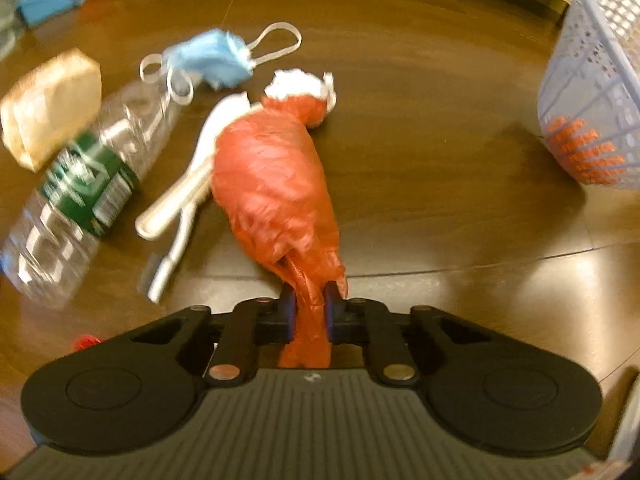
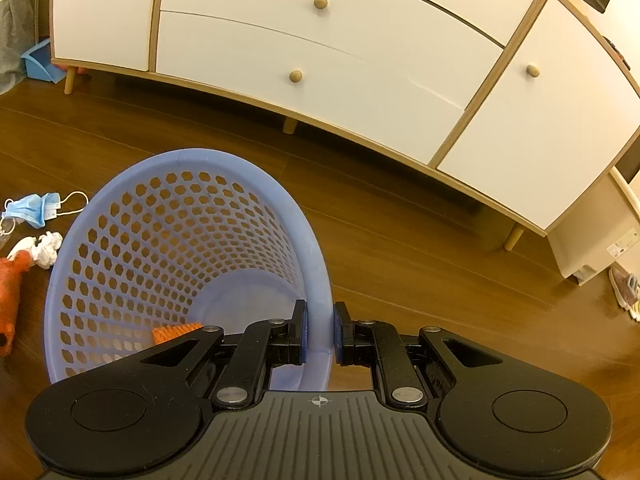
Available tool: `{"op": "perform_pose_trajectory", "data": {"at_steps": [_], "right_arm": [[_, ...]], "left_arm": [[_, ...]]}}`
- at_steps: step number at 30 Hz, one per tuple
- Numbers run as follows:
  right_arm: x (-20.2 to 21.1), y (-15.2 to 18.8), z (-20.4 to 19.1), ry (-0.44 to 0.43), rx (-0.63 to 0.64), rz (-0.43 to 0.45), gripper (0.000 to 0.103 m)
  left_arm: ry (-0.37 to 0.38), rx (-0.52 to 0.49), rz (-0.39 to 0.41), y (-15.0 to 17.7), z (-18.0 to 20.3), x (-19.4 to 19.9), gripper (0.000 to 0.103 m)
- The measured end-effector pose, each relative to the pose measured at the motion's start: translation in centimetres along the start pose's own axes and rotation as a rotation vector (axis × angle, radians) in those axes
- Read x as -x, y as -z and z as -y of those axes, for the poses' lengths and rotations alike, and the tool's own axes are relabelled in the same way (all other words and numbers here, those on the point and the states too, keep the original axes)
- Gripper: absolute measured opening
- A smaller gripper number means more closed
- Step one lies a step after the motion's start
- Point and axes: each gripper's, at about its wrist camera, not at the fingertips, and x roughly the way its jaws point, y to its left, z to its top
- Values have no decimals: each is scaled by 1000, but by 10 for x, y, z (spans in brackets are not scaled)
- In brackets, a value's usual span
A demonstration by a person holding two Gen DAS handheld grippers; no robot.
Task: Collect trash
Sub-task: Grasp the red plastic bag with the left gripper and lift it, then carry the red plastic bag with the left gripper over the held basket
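The crumpled orange plastic bag [image 1: 272, 184] is clenched by the left gripper [image 1: 310, 312]; the lilac perforated plastic basket [image 2: 120, 216], rim pinched by the right gripper [image 2: 319, 332], half hides a blurred orange scrap [image 2: 176, 332].

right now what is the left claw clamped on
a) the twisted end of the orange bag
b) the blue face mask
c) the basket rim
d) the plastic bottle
a: in the left wrist view the left claw is shut on the twisted end of the orange bag, while the plastic bottle and blue face mask lie untouched on the floor; the basket rim is held by the right claw.
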Motion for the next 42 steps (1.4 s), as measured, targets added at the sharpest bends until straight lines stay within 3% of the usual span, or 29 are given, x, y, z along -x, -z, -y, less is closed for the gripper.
{"op": "perform_pose_trajectory", "data": {"at_steps": [5, 13, 25, 35, 42], "right_arm": [[0, 0, -1, -1, -5, 0, 9], [1, 0, 0, -5, -13, 6, 9], [2, -2, 0, -20, -8, 16, 9], [1, -3, 2, -24, 7, 18, 9], [1, -4, -1, -30, 27, 23, 9]], "left_arm": [[9, -38, 64, -6, -1, 21, 2], [47, -118, 198, -36, 4, 80, 2], [142, -266, 316, -84, 51, 150, 2], [218, -424, 330, -91, 100, 163, 2], [239, -453, 316, -91, 113, 154, 2]]}}
